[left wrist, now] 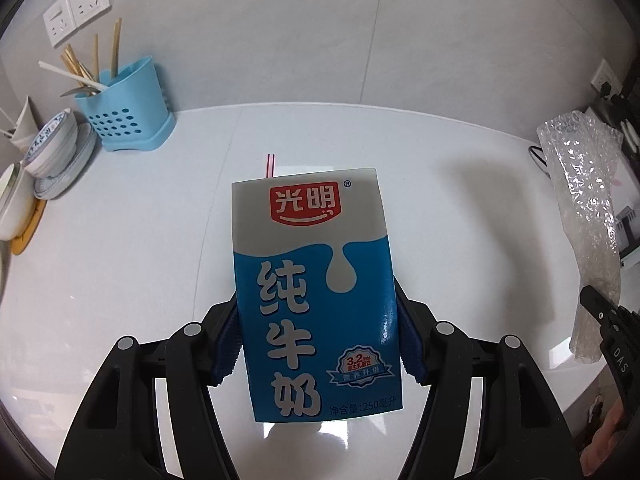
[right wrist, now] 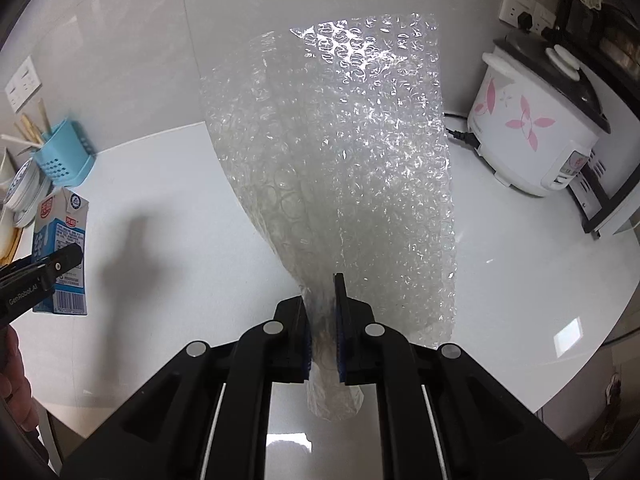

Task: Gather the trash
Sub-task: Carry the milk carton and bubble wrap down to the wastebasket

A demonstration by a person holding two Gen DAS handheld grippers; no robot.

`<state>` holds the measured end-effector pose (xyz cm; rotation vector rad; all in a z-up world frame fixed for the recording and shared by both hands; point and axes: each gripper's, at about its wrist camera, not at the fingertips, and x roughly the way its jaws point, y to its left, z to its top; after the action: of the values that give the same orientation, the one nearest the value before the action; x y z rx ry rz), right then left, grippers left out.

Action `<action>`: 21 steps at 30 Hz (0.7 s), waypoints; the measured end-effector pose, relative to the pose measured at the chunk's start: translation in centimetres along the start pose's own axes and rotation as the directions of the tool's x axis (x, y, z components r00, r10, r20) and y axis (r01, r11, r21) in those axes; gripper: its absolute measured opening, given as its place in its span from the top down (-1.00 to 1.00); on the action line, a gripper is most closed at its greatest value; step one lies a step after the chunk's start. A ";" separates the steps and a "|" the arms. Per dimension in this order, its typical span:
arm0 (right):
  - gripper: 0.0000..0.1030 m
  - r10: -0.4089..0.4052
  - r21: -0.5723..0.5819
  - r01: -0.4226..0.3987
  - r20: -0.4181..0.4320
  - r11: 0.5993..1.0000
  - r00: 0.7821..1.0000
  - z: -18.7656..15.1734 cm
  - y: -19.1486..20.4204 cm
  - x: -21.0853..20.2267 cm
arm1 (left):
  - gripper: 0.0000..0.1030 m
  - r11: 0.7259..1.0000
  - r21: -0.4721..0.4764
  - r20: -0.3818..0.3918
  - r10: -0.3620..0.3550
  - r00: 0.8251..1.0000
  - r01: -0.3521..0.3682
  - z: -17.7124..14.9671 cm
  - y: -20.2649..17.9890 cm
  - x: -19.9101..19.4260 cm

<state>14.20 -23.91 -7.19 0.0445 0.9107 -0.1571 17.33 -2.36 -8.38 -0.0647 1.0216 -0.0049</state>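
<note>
Item: milk carton (left wrist: 314,296), upright, long axis vertical, straw at top, pinched across its lower sides by the left gripper (left wrist: 318,344), above the white countertop (left wrist: 120,280).

Item: bubble wrap sheet (right wrist: 340,168), rising lengthwise, bunched end clamped in the right gripper (right wrist: 323,340), to the carton's right. No bin visible; probably off-frame.
</note>
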 end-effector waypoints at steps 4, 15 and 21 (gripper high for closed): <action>0.85 0.024 -0.037 -0.024 0.019 0.999 1.000 -1.5 -0.8 -1.8 | -0.22 0.999 -0.039 0.020 -0.006 1.000 0.007 -2.3 -0.7 -2.5; 0.85 0.095 -0.161 -0.082 0.075 0.984 0.993 -5.5 -1.5 -7.1 | -0.22 0.993 -0.110 0.052 0.051 0.997 -0.045 -8.4 -0.8 -8.5; 0.85 0.138 -0.190 -0.116 0.109 0.975 0.984 -7.6 -1.4 -10.3 | -0.22 0.994 -0.083 0.059 0.077 0.995 -0.072 -10.8 -0.8 -10.5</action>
<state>1.81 -23.24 -3.71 -0.0770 0.7944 0.0436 2.65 -3.39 -5.05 -0.0994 0.9618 0.1060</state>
